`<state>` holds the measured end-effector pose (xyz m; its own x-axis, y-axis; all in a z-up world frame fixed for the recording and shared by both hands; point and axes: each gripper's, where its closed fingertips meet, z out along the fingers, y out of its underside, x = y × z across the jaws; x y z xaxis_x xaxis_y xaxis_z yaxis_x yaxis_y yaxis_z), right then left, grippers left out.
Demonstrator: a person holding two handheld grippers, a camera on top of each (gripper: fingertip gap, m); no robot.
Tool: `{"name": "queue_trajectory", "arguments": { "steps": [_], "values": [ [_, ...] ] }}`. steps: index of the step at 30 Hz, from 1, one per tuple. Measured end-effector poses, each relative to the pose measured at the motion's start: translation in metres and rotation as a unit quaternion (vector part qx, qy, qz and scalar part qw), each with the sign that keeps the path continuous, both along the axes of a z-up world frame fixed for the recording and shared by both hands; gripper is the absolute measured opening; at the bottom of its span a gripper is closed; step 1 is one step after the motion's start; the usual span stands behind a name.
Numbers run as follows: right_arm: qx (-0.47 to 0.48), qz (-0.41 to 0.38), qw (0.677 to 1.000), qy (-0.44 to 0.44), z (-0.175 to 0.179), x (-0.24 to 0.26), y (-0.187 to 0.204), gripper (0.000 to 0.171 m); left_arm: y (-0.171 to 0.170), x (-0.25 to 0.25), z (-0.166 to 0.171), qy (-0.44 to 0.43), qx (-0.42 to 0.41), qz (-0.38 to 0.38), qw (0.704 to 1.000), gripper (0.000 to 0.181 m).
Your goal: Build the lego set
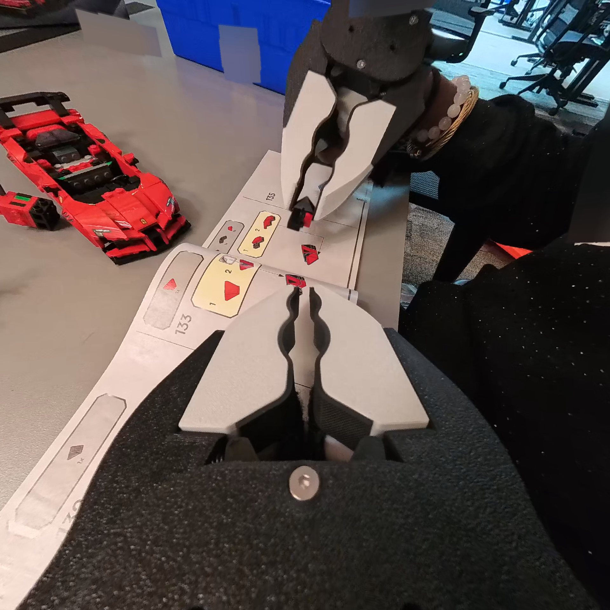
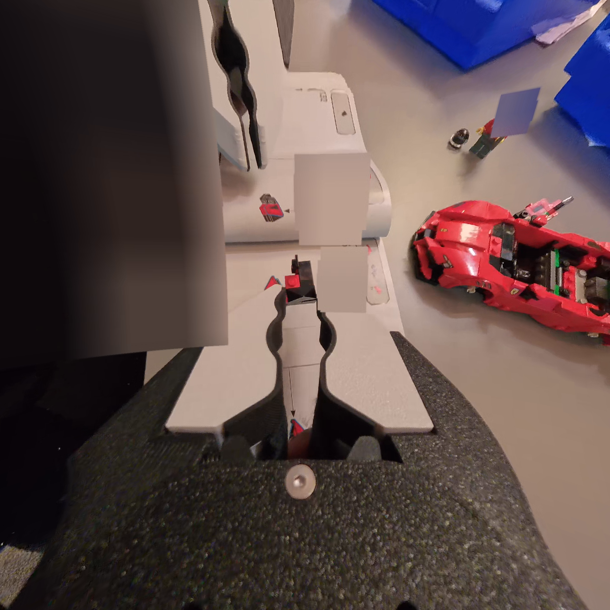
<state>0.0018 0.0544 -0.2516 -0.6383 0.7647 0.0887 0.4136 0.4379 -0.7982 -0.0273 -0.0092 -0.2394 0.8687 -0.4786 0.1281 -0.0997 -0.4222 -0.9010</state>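
Note:
My right gripper (image 2: 298, 297) is shut on a small black and red lego piece (image 2: 298, 282) and holds it just above the open instruction booklet (image 2: 317, 132). In the left wrist view the right gripper (image 1: 303, 214) points down at the booklet (image 1: 333, 237) with the piece (image 1: 299, 216) at its tips. My left gripper (image 1: 302, 290) is shut and empty, low over the booklet's near page. It also shows in the right wrist view (image 2: 252, 165), beyond the piece. The partly built red lego car (image 1: 89, 185) (image 2: 515, 264) stands on the grey table.
A small red and black sub-assembly (image 1: 29, 211) lies beside the car. A minifigure (image 2: 485, 142) and a helmet piece (image 2: 458, 138) stand near blue bins (image 2: 462, 29) (image 1: 231, 33). The table edge (image 1: 401, 264) is by the booklet. A black-sleeved arm (image 1: 495, 148) holds the right gripper. The left gripper's tips are roughly 8 cm from the right gripper's. From the right gripper's tips to the partly built red lego car (image 1: 89, 185) is close to 15 cm. It is also in sight in the right wrist view (image 2: 531, 261).

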Motion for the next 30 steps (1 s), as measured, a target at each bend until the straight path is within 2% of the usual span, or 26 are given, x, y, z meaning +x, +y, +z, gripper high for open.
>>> {"name": "queue_trajectory", "arguments": {
  "steps": [1,4,10,15,25,30],
  "values": [
    [-0.006,-0.001,1.0,0.007,0.004,-0.001,-0.001,0.017,0.0,0.0,0.0,0.0,0.0,0.0,1.0,0.005],
    [0.004,-0.008,1.0,0.013,0.006,-0.003,0.001,0.017,0.0,0.0,0.0,-0.002,-0.001,0.0,1.0,0.005],
    [0.059,-0.02,0.998,-0.033,-0.02,0.002,0.011,0.017,0.0,0.0,0.0,0.0,-0.001,0.001,1.0,0.005],
    [0.085,-0.016,0.995,-0.047,-0.028,0.003,0.012,0.017,0.0,0.0,-0.001,0.0,-0.004,0.0,1.0,0.006],
    [0.03,-0.015,0.999,-0.018,-0.011,0.004,0.009,0.03,0.0,0.0,-0.001,0.0,-0.006,0.0,1.0,0.006],
    [-0.008,-0.023,1.0,0.006,0.001,0.003,0.011,0.026,0.0,0.0,-0.001,0.0,-0.006,0.001,1.0,0.006]
  ]
}}
